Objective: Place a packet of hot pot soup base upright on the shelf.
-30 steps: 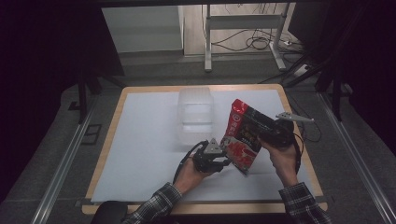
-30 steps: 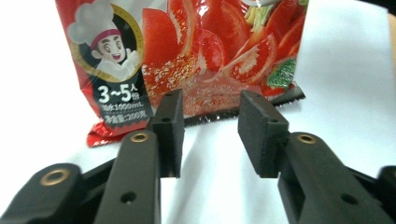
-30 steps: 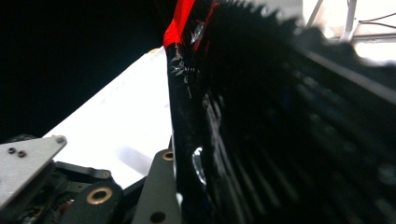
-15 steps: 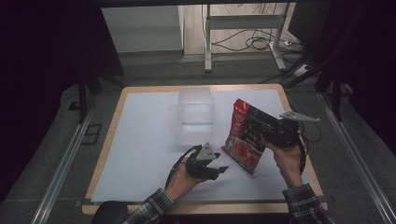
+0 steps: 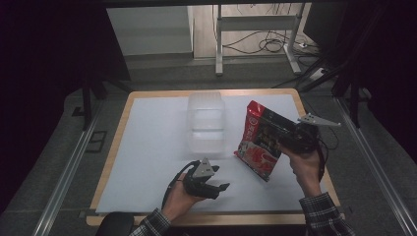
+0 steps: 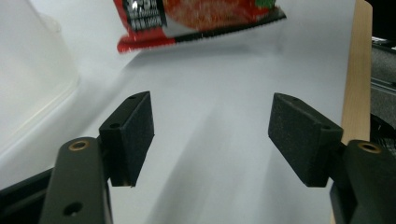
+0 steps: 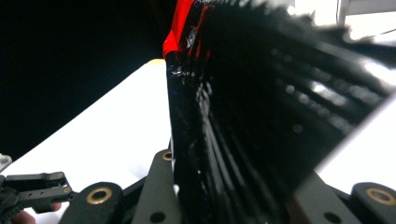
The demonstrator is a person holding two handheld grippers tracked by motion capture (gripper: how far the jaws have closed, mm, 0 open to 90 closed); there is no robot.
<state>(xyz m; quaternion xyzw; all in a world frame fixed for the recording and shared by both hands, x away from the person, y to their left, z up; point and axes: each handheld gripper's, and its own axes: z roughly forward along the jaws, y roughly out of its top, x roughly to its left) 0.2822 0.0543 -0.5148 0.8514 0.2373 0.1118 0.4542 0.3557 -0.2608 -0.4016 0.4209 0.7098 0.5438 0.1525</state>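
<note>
Left gripper low over the white table sheet, near edge, left of centre, held in a hand with a plaid cuff. Jaws spread wide, foam pads well apart, nothing between them but bare sheet. Grey three-cornered plate on top, black cable looping off the near-left side.

Clear plastic tub further back, about mid-table, upright, apart from both grippers; its pale wall at the left of the left gripper view.

Red and black snack packet right of the tub, lifted off the sheet, tilted, lower corner just above the surface; near edge of the packet hanging beyond the left jaws, casting a shadow on the sheet.

Right gripper at the far right, raised in a hand, closed tight on the packet's right edge; dark crinkled foil pinched between the jaws. Wooden table border just beyond.
</note>
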